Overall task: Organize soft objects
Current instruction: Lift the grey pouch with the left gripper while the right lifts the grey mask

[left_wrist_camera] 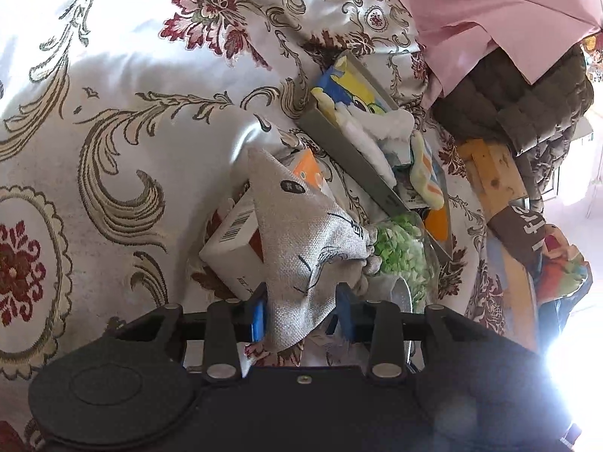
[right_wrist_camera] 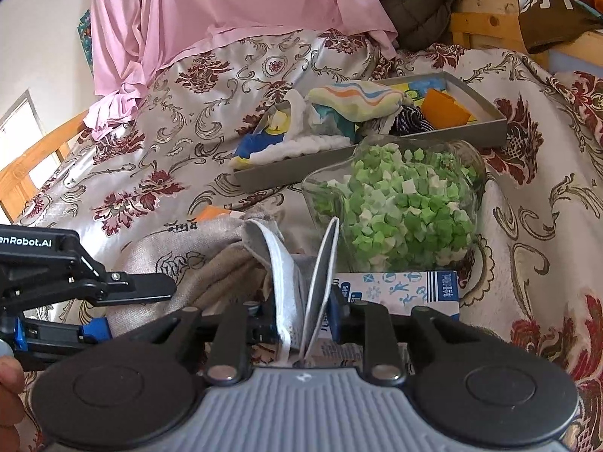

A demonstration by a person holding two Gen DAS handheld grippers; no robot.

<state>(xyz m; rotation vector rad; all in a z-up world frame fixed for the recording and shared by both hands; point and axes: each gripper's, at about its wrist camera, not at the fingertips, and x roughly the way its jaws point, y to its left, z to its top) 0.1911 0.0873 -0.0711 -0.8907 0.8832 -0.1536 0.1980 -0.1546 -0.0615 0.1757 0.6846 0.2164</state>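
A grey linen pouch [left_wrist_camera: 301, 226] with printed line drawings fills the gap between the blue pads of my left gripper [left_wrist_camera: 301, 314], which is shut on it. The same pouch [right_wrist_camera: 181, 267] lies crumpled left of centre in the right wrist view, with the left gripper [right_wrist_camera: 143, 309] on it. A grey, white-edged fabric piece [right_wrist_camera: 320, 275] stands splayed in a V between the fingers of my right gripper [right_wrist_camera: 299, 318]; the pads do not squeeze it. A grey tray [right_wrist_camera: 490, 128] behind holds a striped cloth [right_wrist_camera: 354, 100] and a white fluffy item [right_wrist_camera: 301, 147].
A glass jar of green paper stars [right_wrist_camera: 395, 207] stands just ahead of the right gripper, above a blue-and-white carton [right_wrist_camera: 395, 290]. A white barcoded box [left_wrist_camera: 233, 241] lies under the pouch. Floral bedspread [left_wrist_camera: 113, 94], pink sheet [right_wrist_camera: 226, 7], wooden frame [right_wrist_camera: 486, 19], a hand [right_wrist_camera: 7, 380].
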